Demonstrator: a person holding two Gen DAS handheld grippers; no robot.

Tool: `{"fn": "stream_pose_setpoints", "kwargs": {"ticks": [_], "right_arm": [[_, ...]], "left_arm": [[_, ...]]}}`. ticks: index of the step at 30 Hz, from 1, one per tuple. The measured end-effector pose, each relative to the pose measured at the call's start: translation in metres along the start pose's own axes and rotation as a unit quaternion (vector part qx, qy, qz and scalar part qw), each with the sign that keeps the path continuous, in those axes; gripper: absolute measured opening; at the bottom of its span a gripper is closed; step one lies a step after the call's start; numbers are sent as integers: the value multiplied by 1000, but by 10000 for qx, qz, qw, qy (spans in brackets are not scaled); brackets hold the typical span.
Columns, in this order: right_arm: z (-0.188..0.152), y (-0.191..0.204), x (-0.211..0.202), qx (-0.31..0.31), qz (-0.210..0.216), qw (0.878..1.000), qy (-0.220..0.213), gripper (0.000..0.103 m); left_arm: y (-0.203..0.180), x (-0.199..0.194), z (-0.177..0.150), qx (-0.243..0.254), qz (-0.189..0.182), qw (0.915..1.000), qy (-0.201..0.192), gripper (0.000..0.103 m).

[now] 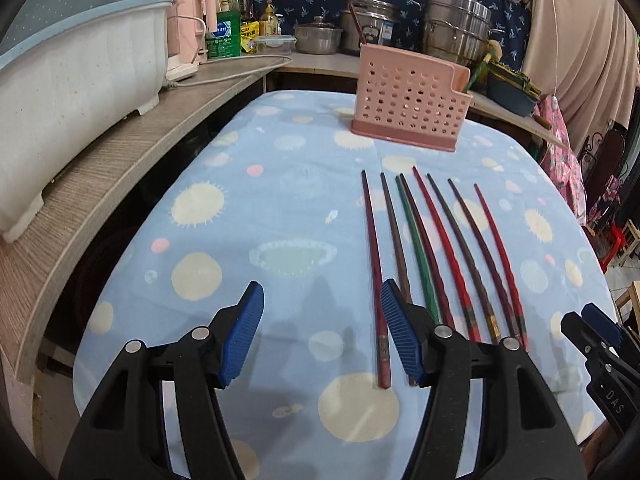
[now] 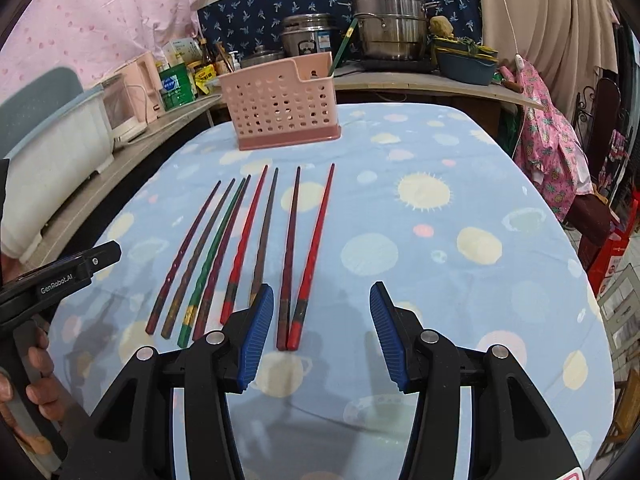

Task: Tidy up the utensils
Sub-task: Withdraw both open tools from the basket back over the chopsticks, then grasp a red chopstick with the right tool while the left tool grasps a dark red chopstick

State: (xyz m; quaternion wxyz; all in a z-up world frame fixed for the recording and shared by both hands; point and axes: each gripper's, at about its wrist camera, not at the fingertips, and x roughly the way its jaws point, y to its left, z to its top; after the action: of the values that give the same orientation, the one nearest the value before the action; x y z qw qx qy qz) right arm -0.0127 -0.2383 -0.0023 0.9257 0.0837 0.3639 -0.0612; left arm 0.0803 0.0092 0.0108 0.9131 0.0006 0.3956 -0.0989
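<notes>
Several chopsticks, red, dark brown and one green [image 1: 416,240], lie side by side on the blue patterned cloth [image 1: 260,208]; they also show in the right wrist view [image 2: 248,248]. A pink perforated utensil holder [image 1: 408,100] stands upright behind them, also seen in the right wrist view [image 2: 284,104]. My left gripper [image 1: 322,308] is open and empty, just left of the row's near ends. My right gripper [image 2: 322,312] is open and empty, above the near ends of the rightmost pair [image 2: 300,312].
A white and blue dish tub [image 1: 76,92] sits on the wooden shelf [image 1: 120,168] at left. Steel pots [image 1: 456,28], bottles and a pink kettle [image 1: 188,32] crowd the back counter. The other gripper [image 1: 600,340] shows at the right edge.
</notes>
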Motion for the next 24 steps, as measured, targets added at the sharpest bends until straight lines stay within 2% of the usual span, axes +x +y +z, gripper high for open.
{"fn": "stream_pose_setpoints", "kwargs": {"ticks": [7, 15, 19, 24], "right_arm": [[-5, -3, 18, 64, -41, 9999, 148, 48], [-1, 0, 36, 65, -26, 9995, 306, 32], [3, 4, 42, 31, -4, 9994, 338, 30], [2, 5, 50, 52, -17, 9990, 445, 23]], "left_arm": [[-4, 7, -12, -5, -47, 9999, 112, 58], [-8, 15, -17, 13, -57, 9997, 221, 58], [-10, 16, -18, 27, -63, 9997, 245, 58], [-12, 19, -19, 44, -63, 9996, 268, 58]]}}
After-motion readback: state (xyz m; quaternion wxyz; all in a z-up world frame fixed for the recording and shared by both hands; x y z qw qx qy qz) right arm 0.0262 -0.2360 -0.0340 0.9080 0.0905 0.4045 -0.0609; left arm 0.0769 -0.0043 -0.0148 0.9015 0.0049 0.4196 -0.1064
